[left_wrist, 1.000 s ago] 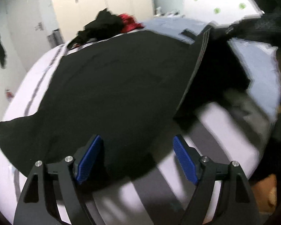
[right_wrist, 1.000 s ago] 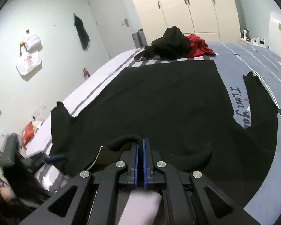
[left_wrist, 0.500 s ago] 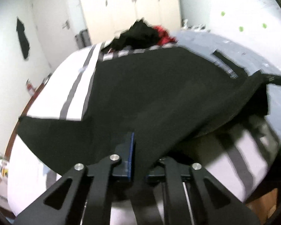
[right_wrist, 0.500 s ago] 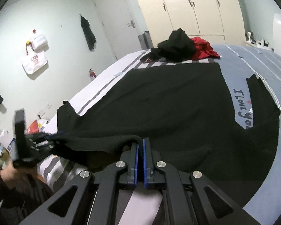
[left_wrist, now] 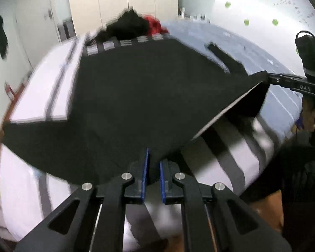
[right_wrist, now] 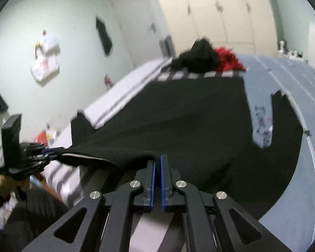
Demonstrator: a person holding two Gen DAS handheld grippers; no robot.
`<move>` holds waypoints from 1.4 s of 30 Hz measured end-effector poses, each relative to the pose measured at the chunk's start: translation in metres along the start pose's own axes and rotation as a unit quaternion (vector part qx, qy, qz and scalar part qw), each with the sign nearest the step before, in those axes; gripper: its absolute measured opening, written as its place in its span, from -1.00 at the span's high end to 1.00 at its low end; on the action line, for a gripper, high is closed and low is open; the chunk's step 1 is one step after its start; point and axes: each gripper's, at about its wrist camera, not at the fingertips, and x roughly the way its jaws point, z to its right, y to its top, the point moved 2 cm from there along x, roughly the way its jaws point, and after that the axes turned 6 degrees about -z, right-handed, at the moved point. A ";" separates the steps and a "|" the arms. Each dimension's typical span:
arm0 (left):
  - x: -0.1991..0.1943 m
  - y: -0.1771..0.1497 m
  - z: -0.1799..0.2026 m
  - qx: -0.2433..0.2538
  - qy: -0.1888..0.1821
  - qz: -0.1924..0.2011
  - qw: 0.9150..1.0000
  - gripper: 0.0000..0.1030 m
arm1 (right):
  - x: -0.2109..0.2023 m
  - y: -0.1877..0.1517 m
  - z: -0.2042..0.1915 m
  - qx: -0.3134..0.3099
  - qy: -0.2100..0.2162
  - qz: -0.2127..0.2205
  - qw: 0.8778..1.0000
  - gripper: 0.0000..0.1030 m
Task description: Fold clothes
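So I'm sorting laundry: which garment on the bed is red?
The crumpled red garment at the bed's far end, beside the heaped black garment. The spread black garment, clamped by both grippers, is black.

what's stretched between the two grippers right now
The near hem of the black garment, lifted off the bed, spans left gripper to right gripper; both views.

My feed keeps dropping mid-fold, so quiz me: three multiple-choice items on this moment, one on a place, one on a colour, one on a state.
1. Where is the clothes pile?
A. far end of the bed
B. floor
C. near edge

2. What colour is the spread garment?
A. red
B. black
C. white

3. What are the left tool and right tool doing?
A. both open
B. one open
C. both shut on the garment's near edge

Answers: 1 A, it lies beyond the garment by the wardrobe; 2 B, plainly black; 3 C, cloth sits between each blue pad pair.
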 end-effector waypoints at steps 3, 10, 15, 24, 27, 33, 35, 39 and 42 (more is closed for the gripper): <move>0.006 -0.020 0.005 0.001 -0.023 -0.022 0.999 0.87 | 0.012 -0.022 -0.009 -0.024 0.004 -0.046 0.999 0.82; -0.009 -0.026 -0.010 -0.028 -0.055 -0.001 0.998 0.58 | 0.002 -0.063 -0.019 -0.054 0.022 -0.096 0.994 0.78; -0.005 -0.018 -0.044 -0.068 -0.003 0.019 0.997 -0.08 | -0.005 -0.056 0.001 -0.019 -0.008 -0.068 0.997 0.35; 0.046 -0.032 -0.171 -0.202 0.149 -0.019 0.968 -0.15 | 0.016 -0.045 0.116 0.158 -0.150 -0.051 0.975 0.32; 0.050 -0.049 -0.222 -0.274 0.157 -0.023 0.949 -0.15 | 0.015 -0.053 0.156 0.201 -0.188 -0.056 0.960 0.32; 0.039 -0.083 -0.294 -0.383 0.155 0.011 0.911 -0.20 | 0.011 -0.065 0.216 0.278 -0.221 -0.062 0.933 0.16; 0.038 -0.086 -0.301 -0.383 0.148 0.025 0.911 -0.33 | 0.012 -0.067 0.228 0.299 -0.215 -0.058 0.928 0.10; 0.044 -0.087 -0.313 -0.388 0.127 0.043 0.912 -0.43 | 0.022 -0.059 0.239 0.310 -0.197 -0.048 0.929 0.07; 0.056 -0.081 -0.321 -0.393 0.113 0.048 0.911 -0.44 | 0.034 -0.050 0.241 0.303 -0.196 -0.052 0.931 0.03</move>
